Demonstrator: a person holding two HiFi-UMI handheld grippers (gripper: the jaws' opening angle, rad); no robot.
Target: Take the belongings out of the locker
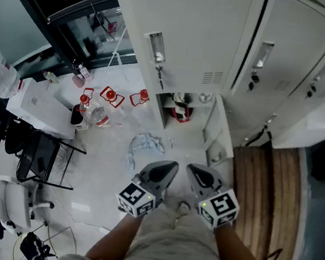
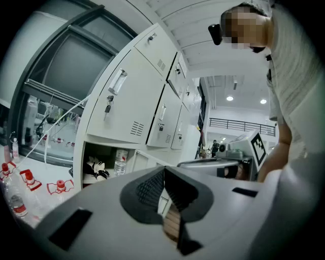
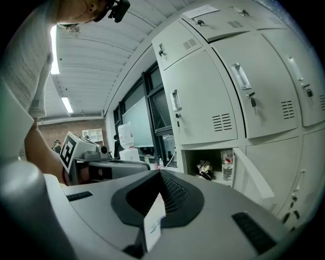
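The bottom locker compartment [image 1: 181,106] stands open, its door [image 1: 217,131] swung out to the right. Inside lie a black, white and red bundle [image 1: 181,112] and a clear water bottle [image 1: 204,97]. The left gripper view shows the same bundle [image 2: 94,170] and bottle [image 2: 121,161]; the right gripper view shows the bundle [image 3: 204,169] and bottle [image 3: 227,165] too. My left gripper [image 1: 171,166] and right gripper [image 1: 193,169] hang side by side in front of the compartment, well short of it. Both are shut with nothing held [image 2: 163,168] [image 3: 160,172].
Shut locker doors [image 1: 189,33] fill the wall above. On the floor to the left lie a blue cloth [image 1: 147,143], plastic bottles [image 1: 95,113] and red-capped items [image 1: 110,95]. A wooden bench [image 1: 268,191] stands to the right, a black chair [image 1: 37,159] and white table [image 1: 36,104] to the left.
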